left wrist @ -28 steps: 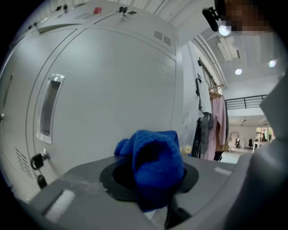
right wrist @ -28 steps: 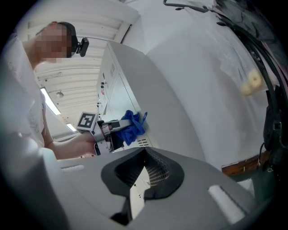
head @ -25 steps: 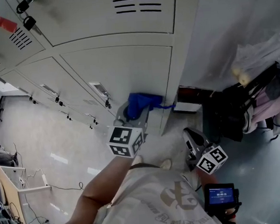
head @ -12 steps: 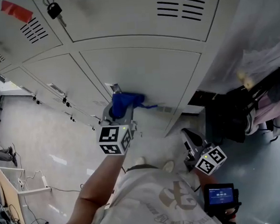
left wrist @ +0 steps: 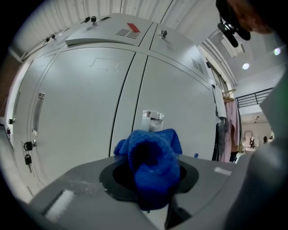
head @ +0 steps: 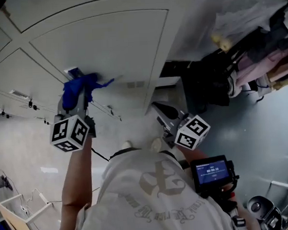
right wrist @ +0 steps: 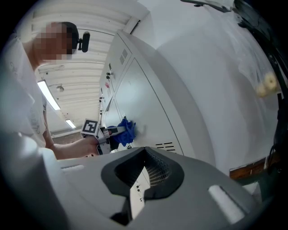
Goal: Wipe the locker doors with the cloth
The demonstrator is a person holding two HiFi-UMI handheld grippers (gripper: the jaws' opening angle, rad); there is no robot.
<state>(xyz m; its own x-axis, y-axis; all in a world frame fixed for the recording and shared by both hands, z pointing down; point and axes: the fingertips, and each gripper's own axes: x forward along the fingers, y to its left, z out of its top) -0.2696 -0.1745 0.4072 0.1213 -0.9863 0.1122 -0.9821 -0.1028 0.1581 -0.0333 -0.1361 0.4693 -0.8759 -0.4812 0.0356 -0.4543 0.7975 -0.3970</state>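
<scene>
Lockers: grey metal locker doors point(head: 110, 46) fill the top of the head view; the left gripper view looks straight onto the same flat panels point(left wrist: 76, 112); the right gripper view sees them from the side point(right wrist: 144, 99)
Floor: pale, glossy floor point(head: 24, 143) below the lockers
Person: seen from above in a light printed shirt point(head: 153, 194); bare left forearm point(head: 77, 174) reaches towards the lockers
Clothes: hanging garments and bags point(head: 257, 56) crowd the corner to the right of the lockers, well apart from both grippers
Left gripper: left gripper point(head: 76, 99) is held up at a lower door; its fingers are clamped together on the cloth, which bulges out between them in the left gripper view point(left wrist: 150, 179); also visible from the right gripper view point(right wrist: 112, 132)
Right gripper: right gripper point(head: 164, 113) hangs low near the person's body, clear of the doors; its fingers point(right wrist: 155, 173) stand a narrow gap apart with nothing between them
Cloth: blue cloth point(head: 81, 85) sits bunched at the left fingertips point(left wrist: 153, 155); it lies against the door face point(right wrist: 126, 130), just beside the handle plate
Handle plate: small metal plate point(head: 73, 71) on the door, showing just above the cloth point(left wrist: 152, 120)
Screen: small lit device point(head: 213, 173) by the person's right side
Padlocks: hang at the left edge of the left gripper view point(left wrist: 28, 148)
</scene>
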